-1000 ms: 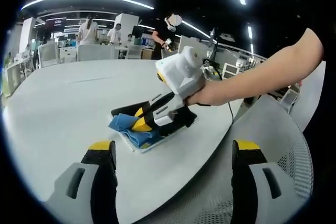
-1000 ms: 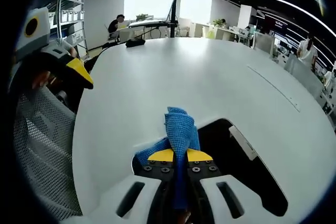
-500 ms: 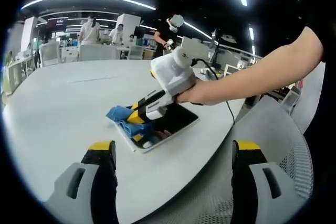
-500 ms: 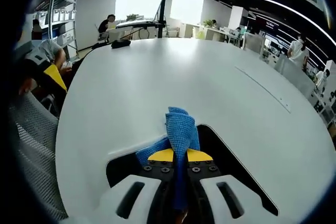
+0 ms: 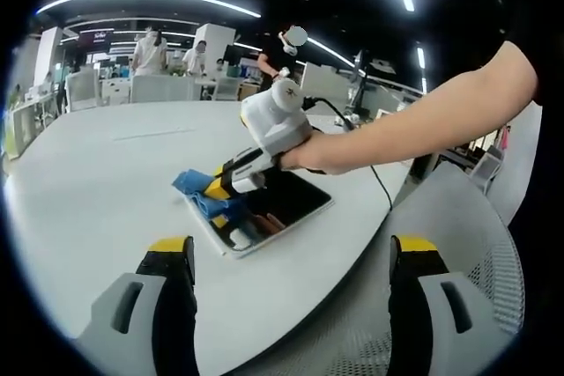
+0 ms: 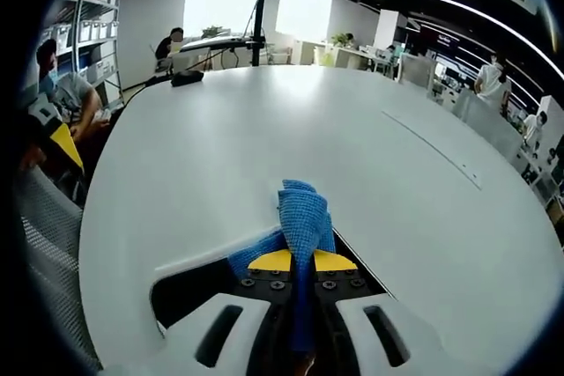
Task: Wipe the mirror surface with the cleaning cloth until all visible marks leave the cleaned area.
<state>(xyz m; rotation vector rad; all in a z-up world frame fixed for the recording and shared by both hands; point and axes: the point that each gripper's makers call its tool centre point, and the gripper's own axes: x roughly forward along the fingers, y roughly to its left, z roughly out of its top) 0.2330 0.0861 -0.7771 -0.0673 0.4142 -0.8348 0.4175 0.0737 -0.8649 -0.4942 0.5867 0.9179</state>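
A rectangular mirror (image 5: pixel 284 205) with a white frame lies flat on the white table (image 5: pixel 88 173). My right gripper (image 5: pixel 220 188), held in a person's hand, presses a blue cleaning cloth (image 5: pixel 199 193) onto the mirror's far left end. In the right gripper view that gripper (image 6: pixel 302 261) is shut on the blue cloth (image 6: pixel 302 215), with the dark mirror (image 6: pixel 189 283) under it. My left gripper (image 5: pixel 291 253) hangs open over the table's near edge, well short of the mirror, nothing between its yellow-tipped fingers (image 5: pixel 170 246).
A mesh chair (image 5: pixel 458 235) stands by the table at the right. A black cable (image 5: pixel 383 184) trails off the table edge. Several people (image 5: pixel 148 48) stand or sit at desks in the background. A dark object (image 6: pixel 187 78) lies at the table's far side.
My right gripper has dragged the cloth leftward across the mirror towards its far end, uncovering more of the dark glass. The left gripper has stayed where it was.
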